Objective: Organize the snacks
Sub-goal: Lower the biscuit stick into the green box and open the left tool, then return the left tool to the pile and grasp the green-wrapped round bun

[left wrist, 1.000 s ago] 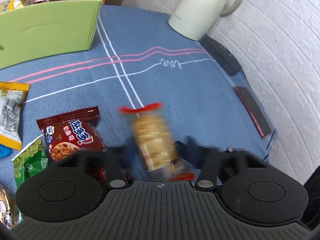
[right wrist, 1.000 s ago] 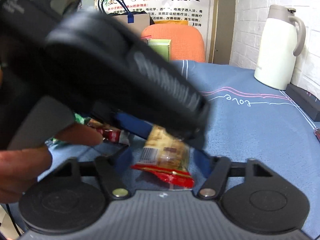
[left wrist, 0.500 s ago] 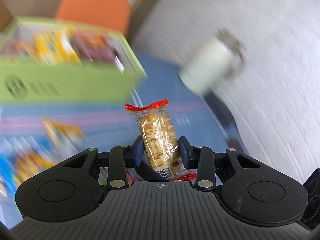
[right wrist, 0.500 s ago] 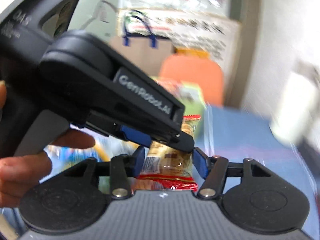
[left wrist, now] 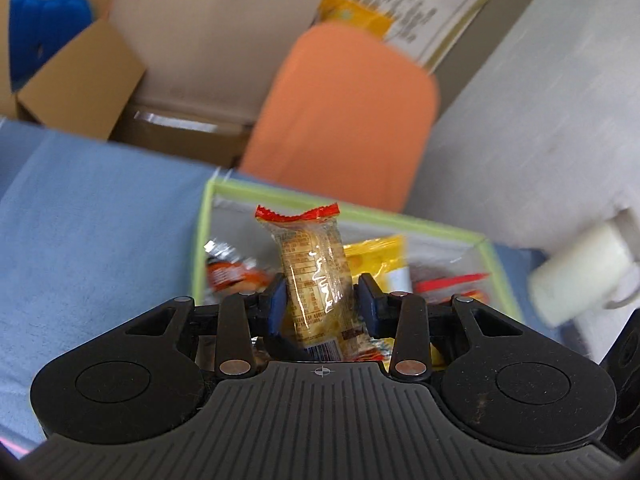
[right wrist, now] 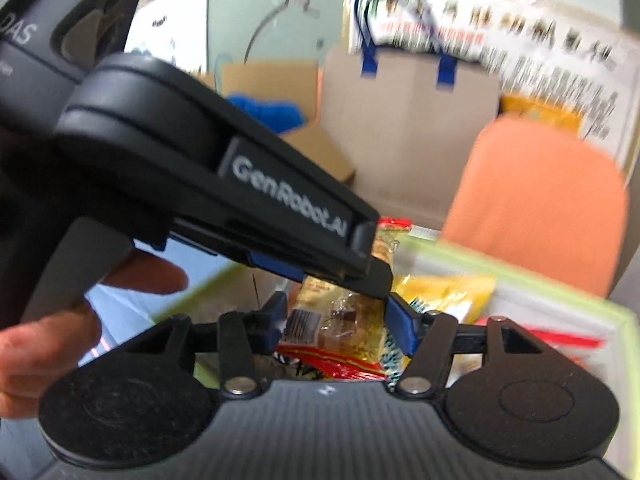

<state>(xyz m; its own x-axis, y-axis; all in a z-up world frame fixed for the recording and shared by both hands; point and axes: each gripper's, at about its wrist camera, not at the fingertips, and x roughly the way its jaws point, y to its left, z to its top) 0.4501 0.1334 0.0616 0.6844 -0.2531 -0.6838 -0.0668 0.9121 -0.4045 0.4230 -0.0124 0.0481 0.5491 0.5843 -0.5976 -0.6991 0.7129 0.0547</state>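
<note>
My left gripper (left wrist: pixel 320 300) is shut on a clear cracker packet with red ends (left wrist: pixel 314 276), held upright over the green snack box (left wrist: pixel 344 210). The box holds several snacks, among them a yellow packet (left wrist: pixel 378 256) and an orange-brown one (left wrist: pixel 230 272). In the right wrist view, my right gripper (right wrist: pixel 336 328) is shut on the lower end of the same cracker packet (right wrist: pixel 340 328), just under the left gripper's body (right wrist: pixel 224 184). The green box (right wrist: pixel 560 292) lies below and to the right there.
The blue tablecloth (left wrist: pixel 92 216) spreads left of the box. A white thermos (left wrist: pixel 580 272) stands at the right. An orange chair (left wrist: pixel 344 116) and cardboard boxes (left wrist: pixel 80 84) stand behind the table. A hand (right wrist: pixel 60 320) holds the left gripper.
Both grippers have carried the cracker packet up from the tablecloth and forward, so it now hangs over the open green box. Loose snacks on the cloth have left view.
</note>
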